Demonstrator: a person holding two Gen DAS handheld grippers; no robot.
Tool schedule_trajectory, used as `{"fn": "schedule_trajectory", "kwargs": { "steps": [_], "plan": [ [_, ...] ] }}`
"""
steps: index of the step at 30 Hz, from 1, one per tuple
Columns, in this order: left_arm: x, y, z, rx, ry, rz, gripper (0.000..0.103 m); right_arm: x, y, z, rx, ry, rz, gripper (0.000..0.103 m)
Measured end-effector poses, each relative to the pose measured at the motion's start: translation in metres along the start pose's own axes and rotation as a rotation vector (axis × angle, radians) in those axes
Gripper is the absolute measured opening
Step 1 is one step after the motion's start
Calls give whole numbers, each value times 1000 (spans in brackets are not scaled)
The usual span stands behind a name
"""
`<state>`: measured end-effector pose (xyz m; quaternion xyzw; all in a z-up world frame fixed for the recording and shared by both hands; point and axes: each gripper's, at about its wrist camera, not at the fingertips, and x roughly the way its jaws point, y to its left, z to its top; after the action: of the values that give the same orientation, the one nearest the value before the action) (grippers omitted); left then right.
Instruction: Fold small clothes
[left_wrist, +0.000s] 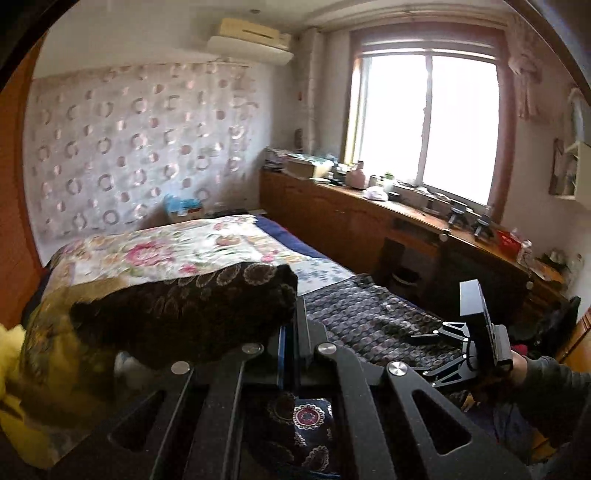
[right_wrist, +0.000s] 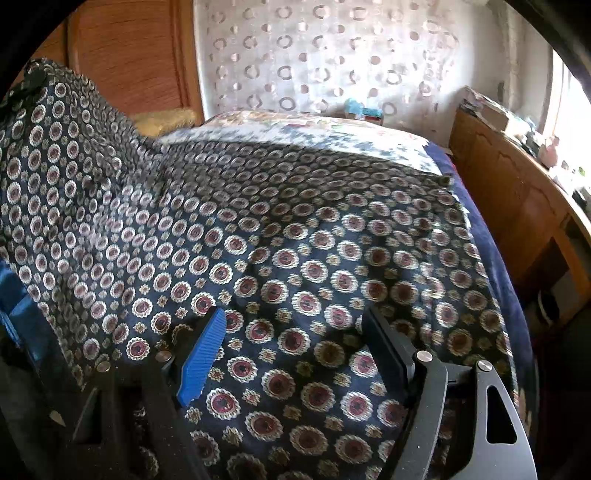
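Closed on a raised fold of the patterned cloth (left_wrist: 192, 310), the left hand-held gripper (left_wrist: 291, 332) fills its own view; this grip probably lifts that edge. Only the right wrist view shows the medallion print spread across the bed (right_wrist: 495, 236), with the right hand-held gripper (right_wrist: 295, 343) released above it.

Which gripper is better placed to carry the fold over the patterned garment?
Probably left. The left gripper is shut on a lifted edge of the patterned garment, while the right gripper hovers open above the cloth spread on the bed, gripping nothing.
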<state>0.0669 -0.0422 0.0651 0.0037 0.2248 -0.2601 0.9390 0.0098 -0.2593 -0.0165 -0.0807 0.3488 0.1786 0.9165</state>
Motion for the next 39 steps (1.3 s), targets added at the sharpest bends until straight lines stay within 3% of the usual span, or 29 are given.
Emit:
{"fn": "schedule_trajectory", "kwargs": {
  "steps": [10,13,16,18,21,32,39],
  "plan": [
    [50,-47,0,79,77,-84,3,-39,-14,-7,36,-85,-47,78],
    [67,-49,-12,67,149,-87,6,-40,-13,-11,46,-90,-52,78],
    [72,-51,-21,61,185,-92,22,-41,-20,-16,56,-91,-47,78],
    [73,-55,-25,60,188,-97,43,-40,-21,-16,59,-91,-47,78],
    [67,-54,-33,57,198,-99,51,-40,-19,-15,62,-94,-40,78],
    [41,-11,-67,-42,192,22,55,-28,-1,4,23,-107,-12,78],
    [30,11,-76,-66,183,78,55,-5,16,16,-44,-63,23,78]
  ]
}}
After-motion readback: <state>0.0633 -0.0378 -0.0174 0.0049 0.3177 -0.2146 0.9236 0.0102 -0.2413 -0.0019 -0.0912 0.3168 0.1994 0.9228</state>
